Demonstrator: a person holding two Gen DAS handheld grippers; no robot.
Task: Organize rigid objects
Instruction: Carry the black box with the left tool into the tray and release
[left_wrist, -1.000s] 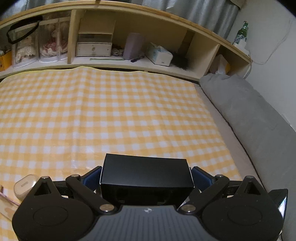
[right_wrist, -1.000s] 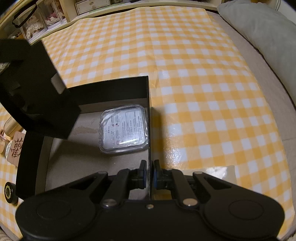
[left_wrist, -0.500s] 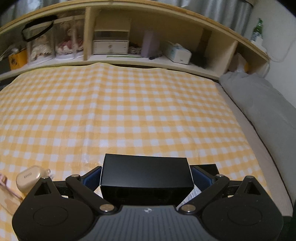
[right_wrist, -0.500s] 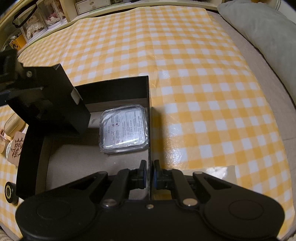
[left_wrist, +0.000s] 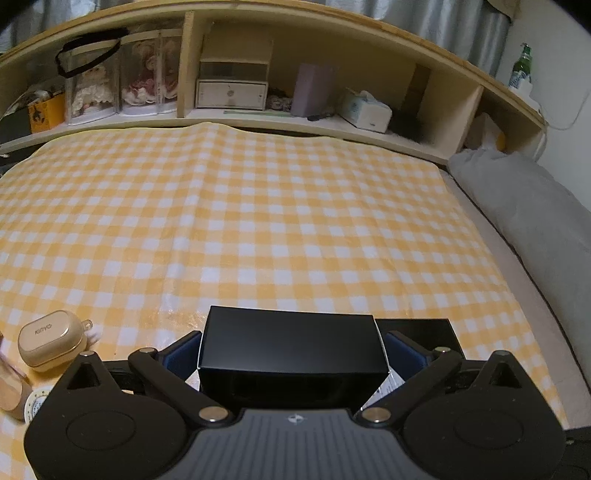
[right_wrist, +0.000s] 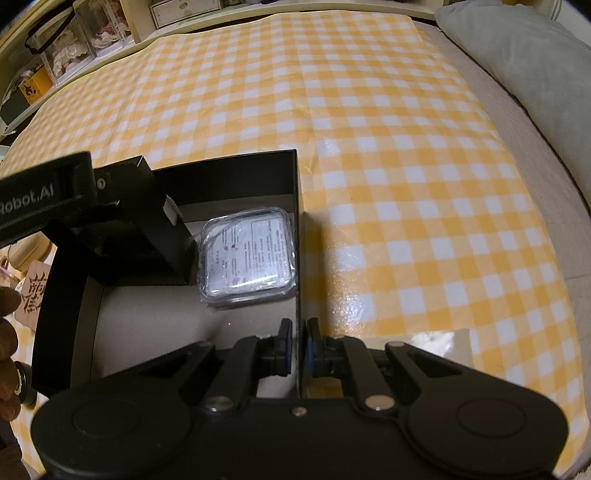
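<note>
My left gripper (left_wrist: 291, 350) is shut on a small black box (left_wrist: 291, 345); the right wrist view shows that box (right_wrist: 144, 236) lowered into the back left of a large open black storage box (right_wrist: 295, 206) with a grey floor. A clear plastic case with a printed label (right_wrist: 247, 254) lies inside against the right wall. My right gripper (right_wrist: 297, 347) is shut on the storage box's right wall, one finger inside and one outside.
A yellow checked cloth (left_wrist: 258, 221) covers the bed. A beige earbud case (left_wrist: 50, 341) lies at the left. A wooden tag with black characters (right_wrist: 35, 297) sits left of the storage box. Shelves (left_wrist: 258, 114) with clutter stand behind; a grey pillow (left_wrist: 535, 218) at right.
My left gripper has carried the small black box rightward and down into the storage box. My right gripper has kept its hold on the wall.
</note>
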